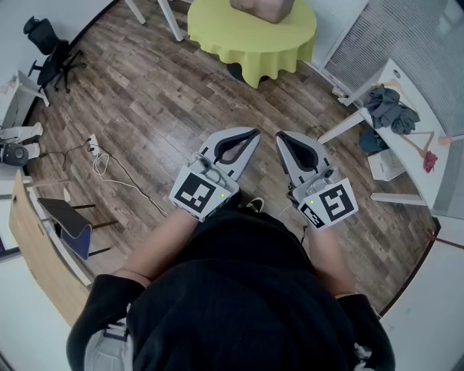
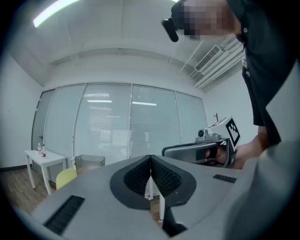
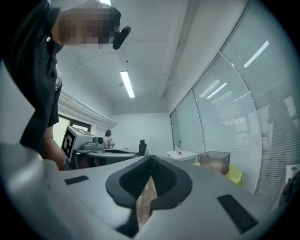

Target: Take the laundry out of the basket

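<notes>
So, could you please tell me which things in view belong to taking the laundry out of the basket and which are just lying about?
For the job:
- basket on the yellow-clothed table
- left gripper and right gripper, both shut and empty

Lying about:
- office chair
- floor cables
- dark clothes on the white side table, possibly related

Wood-plank floor (image 1: 145, 109), round yellow-clothed table (image 1: 254, 45), office chair (image 1: 51, 54) — glass wall (image 2: 108, 122), perhaps blinds.

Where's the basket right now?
The basket is at the top centre of the head view, on the round yellow table straight ahead. In the right gripper view it shows right of centre.
</notes>
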Demonstrator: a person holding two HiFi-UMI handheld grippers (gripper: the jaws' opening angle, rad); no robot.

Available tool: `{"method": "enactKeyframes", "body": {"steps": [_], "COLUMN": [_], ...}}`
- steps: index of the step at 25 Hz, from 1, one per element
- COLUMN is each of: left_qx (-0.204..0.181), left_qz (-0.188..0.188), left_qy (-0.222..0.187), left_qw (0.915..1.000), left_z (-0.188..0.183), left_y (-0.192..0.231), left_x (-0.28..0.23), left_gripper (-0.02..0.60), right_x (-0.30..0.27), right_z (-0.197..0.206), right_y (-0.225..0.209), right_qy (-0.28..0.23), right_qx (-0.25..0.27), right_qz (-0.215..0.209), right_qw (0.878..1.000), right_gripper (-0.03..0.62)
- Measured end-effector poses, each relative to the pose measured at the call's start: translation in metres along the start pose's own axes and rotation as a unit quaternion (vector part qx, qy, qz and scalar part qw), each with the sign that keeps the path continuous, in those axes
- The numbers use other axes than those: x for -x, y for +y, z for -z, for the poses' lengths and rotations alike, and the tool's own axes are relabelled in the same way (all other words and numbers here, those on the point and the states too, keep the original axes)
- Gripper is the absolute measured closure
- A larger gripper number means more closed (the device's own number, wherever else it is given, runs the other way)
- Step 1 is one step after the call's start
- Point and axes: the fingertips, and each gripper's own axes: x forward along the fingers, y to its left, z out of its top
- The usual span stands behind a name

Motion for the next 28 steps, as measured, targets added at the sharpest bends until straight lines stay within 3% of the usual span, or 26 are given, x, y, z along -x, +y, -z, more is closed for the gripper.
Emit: {"method": "enactKeyframes", "body": {"steps": [19, 28], "left_qx": [-0.009, 0.005], "left_qz": [0.005, 0.01], "left_qy": [0.019, 0.008], "left_qw": [0.9998, 0.9999], "left_z": [-0.003, -0.003], "left_y": [-0.01, 0.029], "left_x": [-0.012, -0.025], "left_gripper": [0.571, 0.571], "right_x": [0.008, -0.029], "right_z": [0.004, 0.002], "right_y": [-0.013, -0.031], "right_qy": [0.011, 0.018], "right_qx": [0.001, 0.004], "right_qz": [0.01, 0.017], "right_qw": [1.0, 1.0], "right_gripper": [0.569, 0.569]}}
